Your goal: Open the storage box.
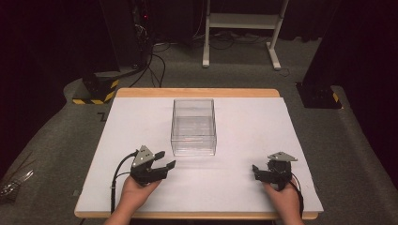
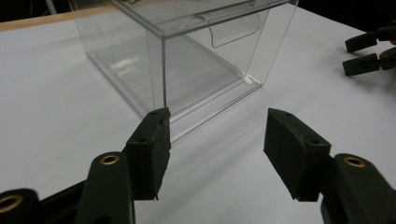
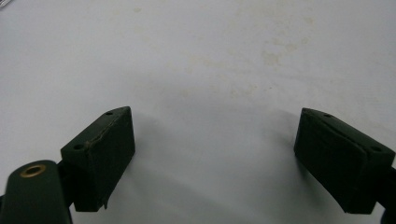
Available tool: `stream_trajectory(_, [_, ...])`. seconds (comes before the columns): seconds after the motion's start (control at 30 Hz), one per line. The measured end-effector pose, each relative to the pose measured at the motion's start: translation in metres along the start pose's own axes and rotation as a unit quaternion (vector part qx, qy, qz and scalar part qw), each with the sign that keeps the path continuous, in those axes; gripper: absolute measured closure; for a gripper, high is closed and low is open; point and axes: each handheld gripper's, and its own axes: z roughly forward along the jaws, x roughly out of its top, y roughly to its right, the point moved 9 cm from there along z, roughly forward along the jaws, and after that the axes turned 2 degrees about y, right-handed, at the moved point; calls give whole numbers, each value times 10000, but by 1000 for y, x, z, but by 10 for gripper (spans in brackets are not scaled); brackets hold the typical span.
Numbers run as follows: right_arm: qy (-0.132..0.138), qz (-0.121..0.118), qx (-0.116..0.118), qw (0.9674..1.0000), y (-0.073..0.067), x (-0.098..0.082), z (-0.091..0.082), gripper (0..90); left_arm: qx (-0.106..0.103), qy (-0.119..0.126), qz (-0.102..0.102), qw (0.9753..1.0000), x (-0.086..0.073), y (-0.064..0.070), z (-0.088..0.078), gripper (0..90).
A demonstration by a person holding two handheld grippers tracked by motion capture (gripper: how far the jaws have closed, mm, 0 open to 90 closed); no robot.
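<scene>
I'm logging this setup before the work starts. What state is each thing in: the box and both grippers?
Clear box: upright on the table, nothing seen inside, untouched; whether it is lidded I cannot tell.
Left gripper: open, nothing between the jaws, pointing at the box.
Right gripper: open, nothing held, low over the table.

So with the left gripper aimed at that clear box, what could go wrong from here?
1. The clear box is see-through with thin walls, so the open left gripper could misjudge its corner and nudge it rather than straddle a wall.
2. It stands loose on the smooth white table; a push would probably slide it.
3. The right gripper rests open, well apart, so nothing steadies the box.
</scene>
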Motion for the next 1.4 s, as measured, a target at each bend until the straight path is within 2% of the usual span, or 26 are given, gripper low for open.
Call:
stream_trajectory(0.23, [1,-10,-4,10000,0,0,0,128,-25,-36,5,10000,4,2,11,408])
stream_trajectory(0.33, [1,-9,-4,10000,0,0,0,129,-83,-57,-63,9999,5,2,17,391])
stream_trajectory(0.4, [4,-11,-1,10000,0,0,0,130,-212,-23,-101,9997,6,5,24,379])
stream_trajectory(0.63, [16,-20,5,10000,0,0,0,133,-243,41,-123,9996,12,10,36,438])
stream_trajectory(0.8, [16,-15,4,10000,0,0,0,135,-179,-20,-13,9998,17,13,44,481])
stream_trajectory(1.0, [25,-28,6,10000,0,0,0,136,-46,-3,-116,9999,21,11,52,538])
stream_trajectory(1.13, [27,-30,6,10000,-1,0,0,137,62,-8,-76,10000,22,8,56,568])
stream_trajectory(1.23, [29,-32,6,10000,-1,0,0,138,80,6,-65,9999,23,6,58,567])
stream_trajectory(1.4, [30,-33,6,10000,-1,0,0,139,-12,84,-82,9999,24,6,62,563])
